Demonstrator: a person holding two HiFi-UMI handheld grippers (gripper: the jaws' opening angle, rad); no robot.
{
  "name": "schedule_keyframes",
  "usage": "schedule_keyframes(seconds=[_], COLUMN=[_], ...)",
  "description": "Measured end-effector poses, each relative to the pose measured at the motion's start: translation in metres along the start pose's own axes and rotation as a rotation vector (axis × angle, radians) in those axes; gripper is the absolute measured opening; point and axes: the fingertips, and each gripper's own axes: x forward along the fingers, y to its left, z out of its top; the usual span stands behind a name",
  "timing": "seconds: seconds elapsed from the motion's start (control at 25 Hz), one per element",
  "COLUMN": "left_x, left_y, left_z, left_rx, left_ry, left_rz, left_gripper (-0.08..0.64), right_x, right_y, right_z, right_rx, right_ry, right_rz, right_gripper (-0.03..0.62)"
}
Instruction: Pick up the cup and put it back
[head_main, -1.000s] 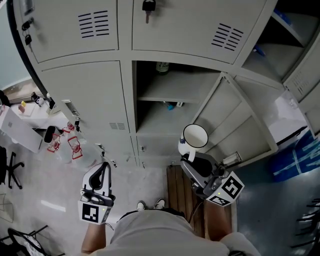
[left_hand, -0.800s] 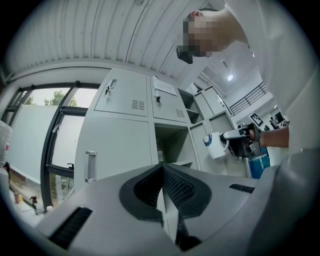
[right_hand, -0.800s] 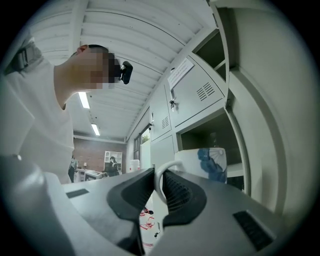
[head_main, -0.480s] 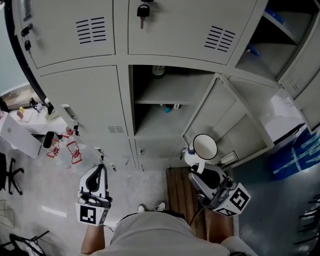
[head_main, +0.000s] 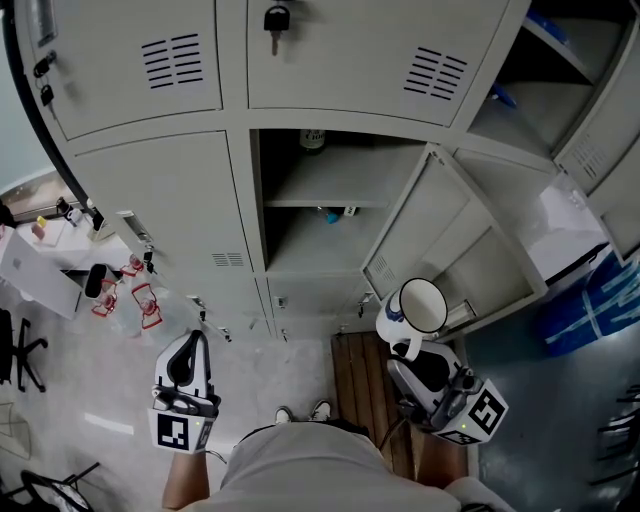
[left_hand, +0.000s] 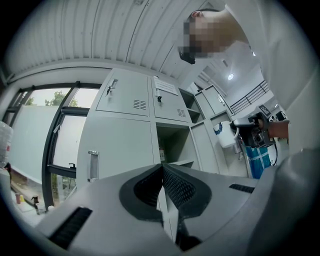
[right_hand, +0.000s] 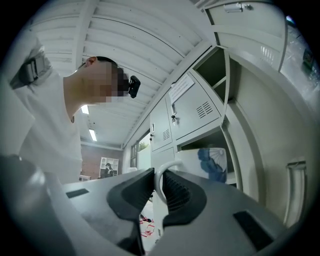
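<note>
My right gripper (head_main: 408, 352) is clamping the cup (head_main: 418, 308) by its handle and has been drawing it back from the open locker (head_main: 310, 245), so the pick-up is done and returning it remains. My left gripper (head_main: 196, 338) is hanging closed and empty.

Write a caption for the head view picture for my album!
Right tongs hold a white cup by its handle before an open locker, while the left tongs hang shut.

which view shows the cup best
The head view: the whole white cup, mouth up, sits ahead of the right hand-held gripper. The right gripper view shows its handle pinched between the jaws and part of the blue-patterned wall; the left gripper view shows it small and far off.
</note>
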Motion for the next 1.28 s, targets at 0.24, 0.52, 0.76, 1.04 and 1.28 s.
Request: schedule_keyframes(seconds=[0.24,0.52,0.76,1.04,1.28], left_x=[-0.002,-0.002,-0.003,-0.005,-0.001], left_y=[0.002,0.002,0.000,-0.001,-0.010], left_z=[-0.001,-0.005,-0.005,-0.002,-0.002], left_rx=[-0.011,-0.004,0.004,0.006,-0.003], left_ry=[-0.006,0.025,0.026,0.025,0.026], left_rz=[0.009,0.025,0.033,0.050,0.039], left_gripper=[0.021,0.021,0.021,0.021,0.021], right_x=[-0.006,-0.004,0.001,0.017,0.031], right_y=[0.001,-0.002,-0.008,-0.015,-0.022], right_z=[0.000,-0.002,-0.007,-0.012,-0.022], right_rx=[-0.024,-0.024,-0.009,-0.023,-0.036], right_ry=[0.023,0.024,0.017,0.016,0.035], right_rz=[-0.037,-0.022,-0.005,0.025,0.045], right_gripper=[0.057,0.057,0.057,0.057,0.057])
